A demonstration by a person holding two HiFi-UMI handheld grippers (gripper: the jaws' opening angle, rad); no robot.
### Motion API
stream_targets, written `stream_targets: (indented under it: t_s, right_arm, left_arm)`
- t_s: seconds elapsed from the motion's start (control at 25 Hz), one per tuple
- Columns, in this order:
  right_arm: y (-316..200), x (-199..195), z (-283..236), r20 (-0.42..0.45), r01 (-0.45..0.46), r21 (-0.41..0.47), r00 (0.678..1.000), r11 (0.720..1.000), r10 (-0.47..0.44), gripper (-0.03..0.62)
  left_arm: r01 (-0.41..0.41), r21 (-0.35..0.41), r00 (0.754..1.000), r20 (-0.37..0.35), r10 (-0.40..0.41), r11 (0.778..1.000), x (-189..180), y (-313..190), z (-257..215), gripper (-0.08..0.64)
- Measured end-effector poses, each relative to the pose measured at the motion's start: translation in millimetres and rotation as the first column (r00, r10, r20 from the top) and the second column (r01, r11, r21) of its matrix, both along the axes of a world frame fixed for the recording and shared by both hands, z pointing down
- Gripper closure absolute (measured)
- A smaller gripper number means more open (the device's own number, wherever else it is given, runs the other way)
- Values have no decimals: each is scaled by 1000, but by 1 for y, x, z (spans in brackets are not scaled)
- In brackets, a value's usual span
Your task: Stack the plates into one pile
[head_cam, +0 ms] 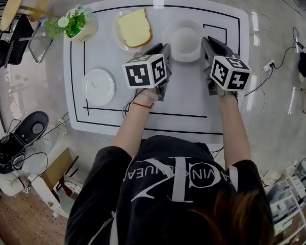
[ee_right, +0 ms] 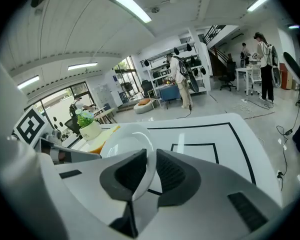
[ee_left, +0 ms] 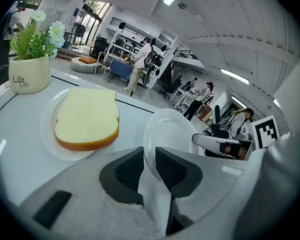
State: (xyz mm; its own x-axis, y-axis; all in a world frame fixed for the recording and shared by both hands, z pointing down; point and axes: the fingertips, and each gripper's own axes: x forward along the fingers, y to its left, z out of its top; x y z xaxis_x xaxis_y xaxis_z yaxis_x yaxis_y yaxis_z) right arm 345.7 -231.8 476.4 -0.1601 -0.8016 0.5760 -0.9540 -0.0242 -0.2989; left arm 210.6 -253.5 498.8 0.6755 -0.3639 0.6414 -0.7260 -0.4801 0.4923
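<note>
Holding the white plate (head_cam: 185, 39) between two tools
Left tool (ee_left: 149, 156) and right tool (ee_right: 151, 166) each clamp an opposite rim; it seems just clear of the counter (head_cam: 194, 111). Uneven pulling could twist the thin rim free, dropping it.

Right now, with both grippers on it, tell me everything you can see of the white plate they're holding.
The white plate is round, glossy and ceramic-looking, with a shallow well and a raised rim, and it is empty. The left gripper pinches its left rim and the right gripper its right rim, pads pressed on both faces. It is over the far middle of the white table, just right of the bread plate. Whether it is clear of the table I cannot tell.
</note>
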Motion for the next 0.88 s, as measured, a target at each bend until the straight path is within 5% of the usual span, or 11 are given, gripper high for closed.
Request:
stream_targets:
  t_s: [0.4,0.88]
  right_arm:
    - [21,-57,-23,11,23,47,1000,999,-24,532]
    - [22,-155,-31,41,160,47,986,986,-162,535]
  left_arm:
    - [30,22,999,-41,-29,999,-58,22,-23,485]
    - [157,5,986,-55,-156,988,-158,31,-31,486]
